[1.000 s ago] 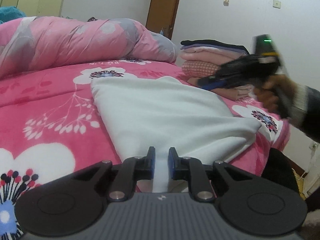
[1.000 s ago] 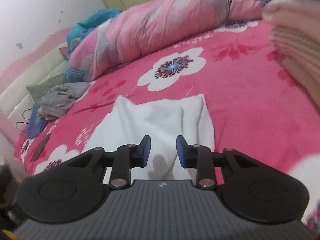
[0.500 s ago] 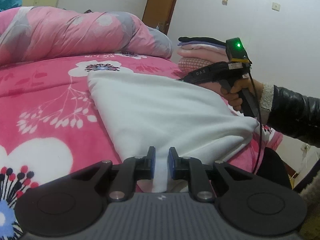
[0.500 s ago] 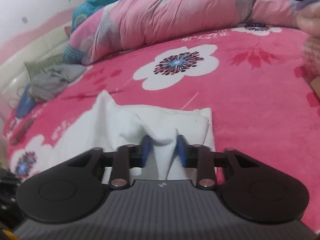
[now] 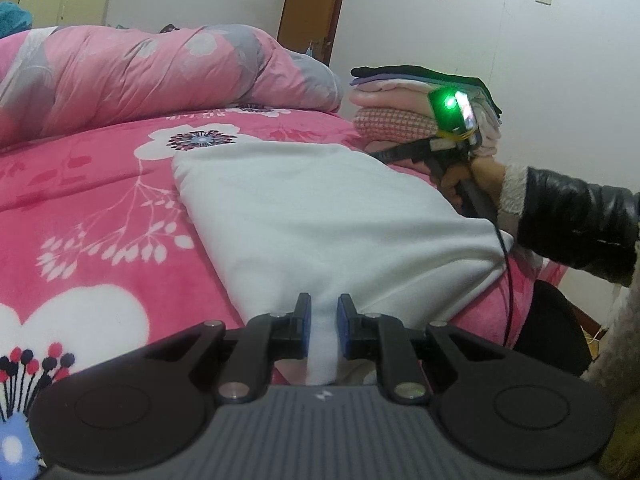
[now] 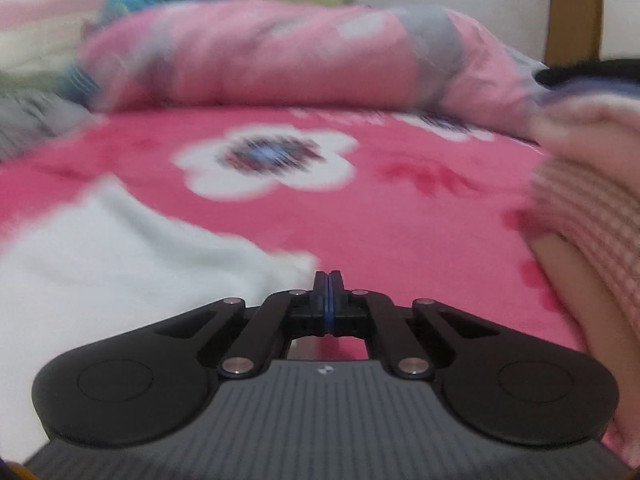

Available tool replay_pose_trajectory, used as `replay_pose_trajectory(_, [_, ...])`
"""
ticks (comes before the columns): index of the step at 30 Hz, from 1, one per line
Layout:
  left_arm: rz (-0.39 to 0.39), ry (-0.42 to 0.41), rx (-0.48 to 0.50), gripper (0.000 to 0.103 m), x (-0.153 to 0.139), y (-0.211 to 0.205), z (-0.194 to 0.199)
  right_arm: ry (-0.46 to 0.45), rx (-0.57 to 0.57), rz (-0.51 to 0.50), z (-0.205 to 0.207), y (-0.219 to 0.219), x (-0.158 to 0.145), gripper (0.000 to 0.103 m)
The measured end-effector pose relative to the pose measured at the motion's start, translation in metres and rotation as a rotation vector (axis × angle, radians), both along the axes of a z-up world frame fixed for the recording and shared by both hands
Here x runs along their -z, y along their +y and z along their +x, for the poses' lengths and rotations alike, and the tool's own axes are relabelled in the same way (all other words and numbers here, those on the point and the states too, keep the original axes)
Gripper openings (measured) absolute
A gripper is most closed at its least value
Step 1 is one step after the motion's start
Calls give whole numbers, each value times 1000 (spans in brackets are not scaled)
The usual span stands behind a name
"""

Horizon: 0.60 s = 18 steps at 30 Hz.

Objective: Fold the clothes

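The white garment (image 5: pixel 320 216) lies folded on the pink floral bed (image 5: pixel 100 208). The left gripper (image 5: pixel 323 320) pinches its near edge between nearly closed fingers. The right gripper (image 6: pixel 328 286) is fully closed at the garment's far right corner, holding nothing visible, beside the stack of folded clothes (image 5: pixel 404 100).
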<state>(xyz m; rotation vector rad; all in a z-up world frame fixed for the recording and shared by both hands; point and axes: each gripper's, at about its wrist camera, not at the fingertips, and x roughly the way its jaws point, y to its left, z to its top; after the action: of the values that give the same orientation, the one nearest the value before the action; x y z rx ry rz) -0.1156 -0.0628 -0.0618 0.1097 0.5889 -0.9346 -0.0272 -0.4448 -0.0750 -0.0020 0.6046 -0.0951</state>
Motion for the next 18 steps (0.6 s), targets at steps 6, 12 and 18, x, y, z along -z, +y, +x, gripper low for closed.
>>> replay_pose_trajectory(6, [3, -7, -6, 15, 0, -1, -1, -56, 31, 296, -41, -35, -26, 3])
replay_pose_trajectory(12, [20, -29, -9, 15, -2, -4, -4, -3, -160, 494, -77, -18, -50, 44])
replay_pose_trajectory(18, [36, -54, -4, 16, -2, -5, -6, 77, -232, 301, -70, 22, -30, 3])
